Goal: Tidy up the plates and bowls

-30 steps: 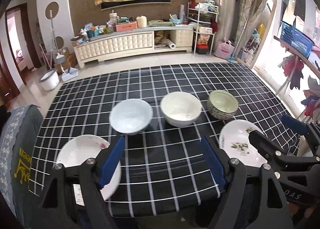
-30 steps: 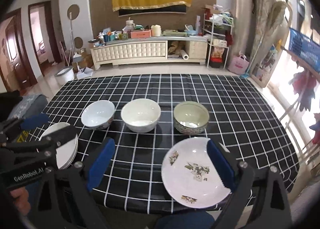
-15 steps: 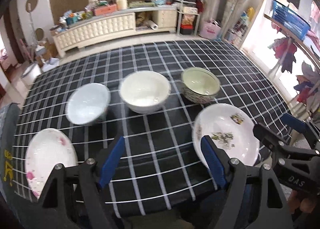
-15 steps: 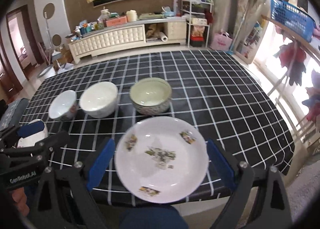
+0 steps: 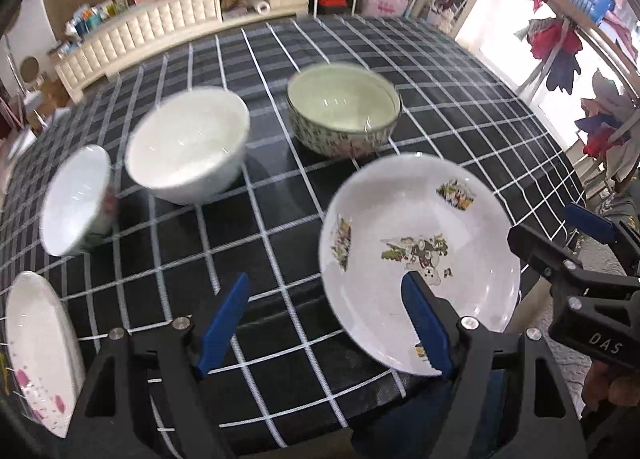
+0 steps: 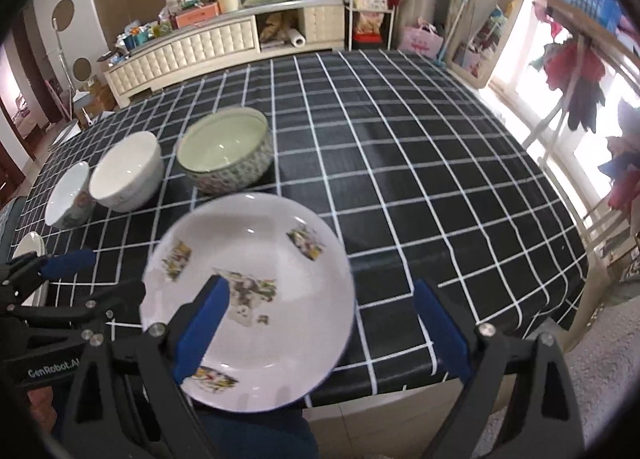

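A white plate with printed pictures point(image 5: 420, 243) point(image 6: 256, 295) lies at the near edge of the black checked table point(image 6: 400, 163). Behind it stand three bowls in a row: a green patterned bowl point(image 5: 344, 115) point(image 6: 226, 149), a white bowl point(image 5: 188, 155) point(image 6: 126, 173) and a small white bowl point(image 5: 74, 199) point(image 6: 68, 199). A second white plate point(image 5: 36, 343) point(image 6: 28, 247) lies at the near left. My left gripper point(image 5: 324, 323) is open, its right finger over the pictured plate's near rim. My right gripper point(image 6: 320, 323) is open, its left finger over that plate.
A long white cabinet point(image 6: 200, 43) with clutter stands behind the table. A shelf rack point(image 6: 364, 3) is at the back right. Clothes hang on a rack point(image 6: 576, 75) at the right. The table's near edge drops off just under both grippers.
Both grippers have moved down and closer to the pictured plate at the near edge. The left gripper has swung right towards it. Both stay open.
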`<state>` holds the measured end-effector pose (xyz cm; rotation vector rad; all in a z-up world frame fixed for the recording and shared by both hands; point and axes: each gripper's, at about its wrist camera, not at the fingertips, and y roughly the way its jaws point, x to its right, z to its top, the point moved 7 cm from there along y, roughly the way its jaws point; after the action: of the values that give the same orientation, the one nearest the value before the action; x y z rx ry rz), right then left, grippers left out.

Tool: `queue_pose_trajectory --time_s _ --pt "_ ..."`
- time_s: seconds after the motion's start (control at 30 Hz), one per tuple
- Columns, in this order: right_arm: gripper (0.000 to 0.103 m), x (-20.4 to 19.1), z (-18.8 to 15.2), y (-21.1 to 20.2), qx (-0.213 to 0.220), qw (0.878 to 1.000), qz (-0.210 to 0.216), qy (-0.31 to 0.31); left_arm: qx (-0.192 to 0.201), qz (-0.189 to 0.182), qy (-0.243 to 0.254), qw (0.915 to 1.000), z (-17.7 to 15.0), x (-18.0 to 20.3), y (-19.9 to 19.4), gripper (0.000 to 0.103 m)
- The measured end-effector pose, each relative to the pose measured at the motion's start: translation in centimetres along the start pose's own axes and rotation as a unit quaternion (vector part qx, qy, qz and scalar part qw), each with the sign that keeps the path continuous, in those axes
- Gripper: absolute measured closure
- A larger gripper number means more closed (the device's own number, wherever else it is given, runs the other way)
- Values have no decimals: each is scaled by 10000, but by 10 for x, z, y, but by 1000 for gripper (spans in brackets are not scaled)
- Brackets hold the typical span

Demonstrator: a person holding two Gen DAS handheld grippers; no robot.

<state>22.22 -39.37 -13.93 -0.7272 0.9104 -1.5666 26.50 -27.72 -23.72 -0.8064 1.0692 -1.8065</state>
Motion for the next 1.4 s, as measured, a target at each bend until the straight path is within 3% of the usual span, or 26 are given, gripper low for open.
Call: queue_pose_trajectory --time_s 0.2,0.3,0.47,0.67,0.83,1.4 --pt "9 9 -10 24 -272 9996 -28 11 -173 -153 -126 9997 -2 2 23 26" --pt "20 12 -14 35 -416 9991 -5 22 -266 -167 -121 9994 -4 4 33 28" --pt "35 15 -21 48 -602 9981 89 99 -536 -302 -218 9979 -9 2 46 59" --pt "60 15 -25 57 -741 9967 285 171 -659 -484 -225 9964 -13 7 54 81" --pt "73 12 -26 53 -704 9963 449 196 -659 -499 -242 9963 -12 9 55 82" --pt "73 -2 -21 44 -756 9959 230 440 -474 -243 -254 9983 -16 -4 32 83"
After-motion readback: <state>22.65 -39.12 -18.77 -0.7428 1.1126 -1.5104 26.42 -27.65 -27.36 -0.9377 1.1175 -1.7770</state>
